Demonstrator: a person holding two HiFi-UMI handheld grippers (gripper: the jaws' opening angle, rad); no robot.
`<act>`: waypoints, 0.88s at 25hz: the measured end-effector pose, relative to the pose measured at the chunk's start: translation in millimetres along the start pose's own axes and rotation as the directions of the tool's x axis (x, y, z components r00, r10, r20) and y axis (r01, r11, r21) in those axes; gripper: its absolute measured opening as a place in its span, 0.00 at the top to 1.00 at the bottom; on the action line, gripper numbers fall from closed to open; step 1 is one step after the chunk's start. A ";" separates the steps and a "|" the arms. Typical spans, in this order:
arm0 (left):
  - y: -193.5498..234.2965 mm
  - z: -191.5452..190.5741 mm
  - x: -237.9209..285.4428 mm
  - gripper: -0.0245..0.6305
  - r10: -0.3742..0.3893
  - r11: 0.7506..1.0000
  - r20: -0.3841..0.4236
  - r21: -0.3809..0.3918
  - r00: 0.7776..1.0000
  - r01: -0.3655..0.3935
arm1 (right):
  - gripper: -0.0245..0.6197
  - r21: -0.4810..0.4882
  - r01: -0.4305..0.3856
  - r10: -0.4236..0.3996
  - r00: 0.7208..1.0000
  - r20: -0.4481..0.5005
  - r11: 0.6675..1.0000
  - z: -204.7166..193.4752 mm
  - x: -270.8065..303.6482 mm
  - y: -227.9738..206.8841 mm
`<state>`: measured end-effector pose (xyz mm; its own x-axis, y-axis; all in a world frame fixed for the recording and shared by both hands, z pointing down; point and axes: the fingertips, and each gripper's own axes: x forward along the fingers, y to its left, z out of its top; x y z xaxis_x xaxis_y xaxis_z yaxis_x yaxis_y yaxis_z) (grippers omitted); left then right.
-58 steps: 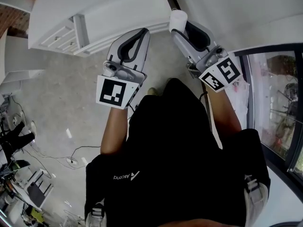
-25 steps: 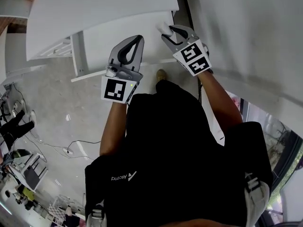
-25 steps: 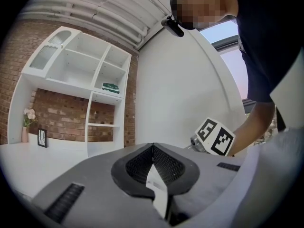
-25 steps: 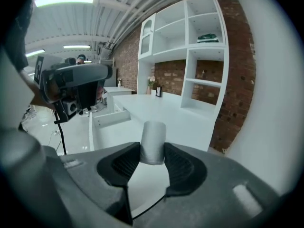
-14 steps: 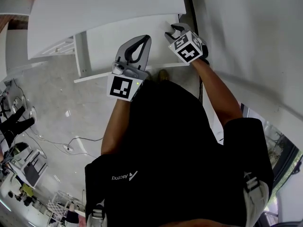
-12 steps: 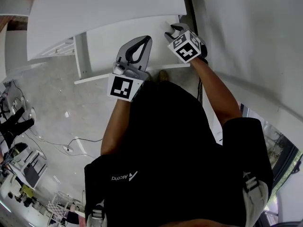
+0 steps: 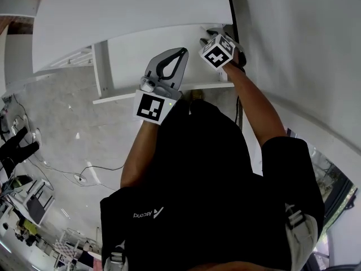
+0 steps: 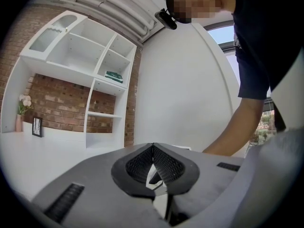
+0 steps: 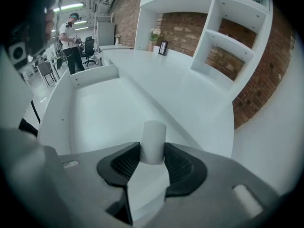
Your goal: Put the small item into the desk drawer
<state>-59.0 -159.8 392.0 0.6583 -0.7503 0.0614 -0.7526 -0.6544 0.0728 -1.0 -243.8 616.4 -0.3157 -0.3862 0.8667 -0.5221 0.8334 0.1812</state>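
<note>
The small item, a white cylinder [image 9: 153,141], stands upright between the dark pads of my right gripper [image 9: 153,152], which is shut on it. In the head view that gripper [image 7: 207,37] hangs over the right end of the open white desk drawer [image 7: 130,61], under the desk top's [image 7: 124,10] front edge; the cylinder is hidden there. The right gripper view looks down into the drawer's bare white inside [image 9: 95,108]. My left gripper [image 7: 181,52] is shut with nothing in it, above the drawer's front rail; its tips [image 8: 153,146] meet.
A white wall [image 7: 293,49] runs close along the right. White shelves [image 9: 223,27] on brick stand behind the desk, with a picture frame [image 9: 163,47] and flowers [image 9: 154,34] on top. A person [image 9: 71,37] stands far off. Cables [image 7: 84,176] lie on the floor at left.
The right gripper has carried the cylinder forward and a little right, deeper over the open drawer. The left gripper has drifted right and slightly forward, still shut.
</note>
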 end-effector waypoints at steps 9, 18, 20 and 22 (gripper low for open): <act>8.4 -4.7 -1.8 0.96 0.002 1.000 -0.016 -0.019 1.000 -0.003 | 0.71 -0.078 0.021 -0.026 0.997 -0.072 0.997 4.8 27.4 -0.6; 16.7 -8.8 1.8 0.96 0.019 0.999 -0.021 -0.032 1.000 -0.019 | 0.71 -0.183 0.037 -0.062 0.989 -0.133 0.982 -3.0 45.1 1.6; 18.7 -11.2 -0.6 0.96 0.024 0.999 -0.027 -0.033 0.999 -0.025 | 0.71 -0.181 0.036 -0.061 0.989 -0.133 0.983 -4.0 47.6 1.1; 20.7 -13.8 -2.8 0.96 0.028 0.999 -0.034 -0.034 0.999 -0.030 | 0.71 -0.170 0.033 -0.056 0.990 -0.131 0.985 -4.4 49.4 0.3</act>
<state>-76.2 -169.9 407.0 0.6367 -0.7649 0.0976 -0.7709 -0.6283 0.1049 -13.2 -260.9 661.3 -0.1793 -0.3768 0.9088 -0.3898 0.8753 0.2861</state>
